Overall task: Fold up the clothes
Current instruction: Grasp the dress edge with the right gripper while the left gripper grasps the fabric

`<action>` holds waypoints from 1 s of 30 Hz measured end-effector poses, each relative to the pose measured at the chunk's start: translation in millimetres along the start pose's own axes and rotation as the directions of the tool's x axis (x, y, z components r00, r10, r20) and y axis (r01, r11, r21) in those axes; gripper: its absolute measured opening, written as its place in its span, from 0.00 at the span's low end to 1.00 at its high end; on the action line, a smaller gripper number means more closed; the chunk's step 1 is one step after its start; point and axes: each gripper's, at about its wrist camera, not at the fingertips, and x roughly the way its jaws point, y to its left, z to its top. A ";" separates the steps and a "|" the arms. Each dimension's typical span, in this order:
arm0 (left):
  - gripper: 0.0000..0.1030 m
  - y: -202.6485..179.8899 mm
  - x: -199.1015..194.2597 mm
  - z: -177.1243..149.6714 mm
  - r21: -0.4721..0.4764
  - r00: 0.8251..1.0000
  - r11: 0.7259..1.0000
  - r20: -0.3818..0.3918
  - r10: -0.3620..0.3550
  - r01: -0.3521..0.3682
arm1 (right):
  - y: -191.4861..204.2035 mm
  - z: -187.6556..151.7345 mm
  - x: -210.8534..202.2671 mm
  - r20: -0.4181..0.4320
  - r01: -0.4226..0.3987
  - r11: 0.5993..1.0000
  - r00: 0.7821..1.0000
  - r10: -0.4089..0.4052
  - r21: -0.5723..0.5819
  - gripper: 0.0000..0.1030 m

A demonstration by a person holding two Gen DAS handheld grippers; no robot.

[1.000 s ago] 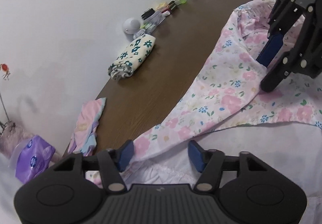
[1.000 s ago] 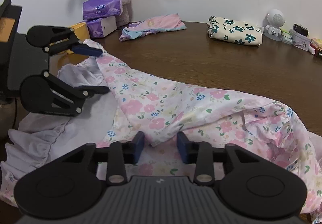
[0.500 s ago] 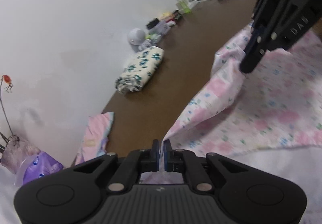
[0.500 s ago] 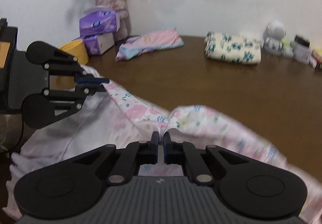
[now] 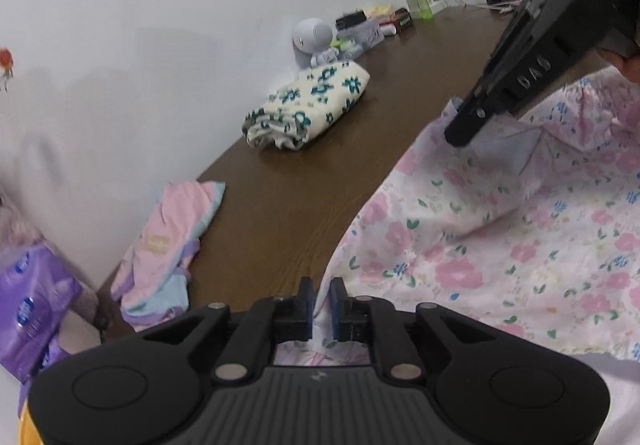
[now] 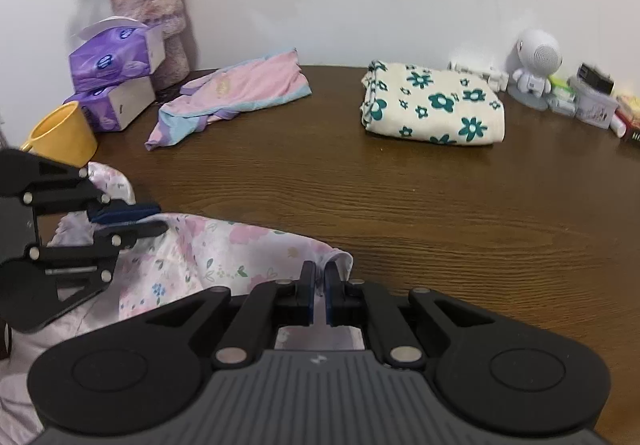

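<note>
left wrist view, "das" on right tongs (image 5: 460,133), both tongs (image 5: 321,303) pinching floral garment (image 5: 500,245)

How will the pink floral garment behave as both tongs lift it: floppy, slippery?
Likely very floppy: the pink floral garment sags and creases between the left tongs and right tongs. Probably light, since thin pinches of fabric carry it. Possibly slippery: the cloth looks thin and smooth, so an edge could slide from the pads.

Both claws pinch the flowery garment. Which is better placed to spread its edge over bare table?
Probably the right gripper: bare table lies straight ahead. The left gripper, jaws just eased open with the floral garment between them, faces the pink top.
</note>
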 end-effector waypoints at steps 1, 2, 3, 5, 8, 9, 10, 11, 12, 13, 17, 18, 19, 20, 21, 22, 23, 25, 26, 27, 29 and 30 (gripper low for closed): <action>0.13 1.4 1.9 -0.9 -0.004 1.000 1.000 -0.008 0.001 -0.001 | -1.0 1.3 2.8 0.002 -0.003 1.000 1.000 0.003 0.008 0.04; 0.14 2.9 3.2 -1.5 -0.012 1.000 1.000 -0.015 0.000 -0.001 | -1.6 3.2 5.4 0.007 -0.007 1.000 1.000 0.007 0.015 0.04; 0.15 4.2 4.2 -1.8 -0.017 1.000 1.000 -0.022 -0.004 0.003 | -2.7 4.8 7.7 0.011 -0.012 1.000 1.000 0.011 0.026 0.05; 0.24 5.2 3.9 -2.1 -0.021 1.000 1.000 -0.023 -0.009 0.009 | -7.6 8.1 12.0 0.005 -0.040 0.997 0.999 0.040 0.067 0.09; 0.35 5.6 0.1 -2.3 -0.017 1.000 1.000 -0.018 -0.021 0.021 | -12.7 5.5 9.5 -0.006 -0.075 0.990 0.997 0.077 0.119 0.22; 0.36 5.7 -1.6 -2.4 -0.014 1.000 1.000 -0.015 -0.028 0.027 | -13.1 2.9 6.6 -0.011 -0.076 0.989 0.997 0.078 0.127 0.34; 0.37 5.9 -2.7 -2.7 -0.014 0.999 0.999 -0.015 -0.032 0.032 | -13.1 0.0 3.7 -0.015 -0.075 0.989 0.997 0.077 0.126 0.40; 0.37 6.4 -3.0 -3.1 -0.014 0.999 0.999 -0.017 -0.035 0.035 | -13.1 -3.3 1.4 -0.022 -0.077 0.989 0.997 0.080 0.126 0.40; 0.37 6.6 -3.1 -3.5 -0.015 0.999 0.999 -0.020 -0.038 0.037 | -13.1 -6.9 -0.6 -0.030 -0.080 0.989 0.996 0.084 0.128 0.40; 0.37 7.1 -2.7 -4.1 -0.015 0.999 0.999 -0.025 -0.039 0.039 | -13.6 -10.0 -1.5 -0.039 -0.089 0.987 0.995 0.095 0.135 0.40; 0.37 13.8 -1.0 -7.2 -0.036 0.998 0.998 -0.039 -0.049 0.048 | -15.2 -15.8 6.0 -0.073 -0.127 0.977 0.987 0.142 0.174 0.40; 0.37 15.9 -0.9 -8.2 -0.043 0.998 0.998 -0.041 -0.054 0.052 | -15.9 -16.2 9.0 -0.077 -0.135 0.973 0.985 0.151 0.186 0.39; 0.37 17.9 -1.1 -9.1 -0.050 0.997 0.997 -0.043 -0.060 0.058 | -17.0 -16.5 11.6 -0.081 -0.148 0.968 0.983 0.167 0.201 0.35; 0.37 19.7 -1.4 -10.0 -0.058 0.997 0.996 -0.044 -0.067 0.064 | -18.1 -16.7 13.5 -0.083 -0.168 0.962 0.978 0.190 0.217 0.27; 0.36 21.8 -1.7 -10.6 -0.067 0.996 0.995 -0.046 -0.074 0.071 | -19.0 -17.0 15.1 -0.084 -0.191 0.953 0.973 0.216 0.234 0.08; 0.28 23.9 -2.1 -11.1 -0.077 0.995 0.994 -0.049 -0.082 0.078 | -19.1 -15.6 14.9 -0.075 -0.197 0.951 0.973 0.220 0.239 0.03; 0.15 26.1 -2.4 -11.5 -0.087 0.995 0.993 -0.051 -0.089 0.084 | -18.9 -12.9 13.2 -0.060 -0.190 0.953 0.976 0.210 0.236 0.02; 0.06 30.4 -3.4 -11.8 -0.104 0.995 0.991 -0.049 -0.087 0.082 | -19.1 -6.1 9.9 -0.030 -0.178 0.957 0.981 0.190 0.229 0.02; 0.06 32.1 -4.2 -11.6 -0.110 0.996 0.991 -0.043 -0.084 0.079 | -20.2 -0.9 8.0 -0.017 -0.173 0.959 0.983 0.181 0.226 0.02; 0.05 33.5 -4.9 -11.3 -0.115 0.996 0.991 -0.038 -0.079 0.074 | -21.4 4.4 6.2 -0.003 -0.168 0.960 0.985 0.173 0.222 0.02; 0.04 34.1 -5.4 -10.7 -0.114 0.998 0.992 -0.036 -0.057 0.052 | -22.0 15.7 5.8 0.012 -0.144 0.968 0.989 0.145 0.204 0.02; 0.04 34.0 -4.6 -10.7 -0.111 0.998 0.993 -0.040 -0.047 0.042 | -22.3 20.6 6.7 0.016 -0.130 0.972 0.991 0.130 0.194 0.02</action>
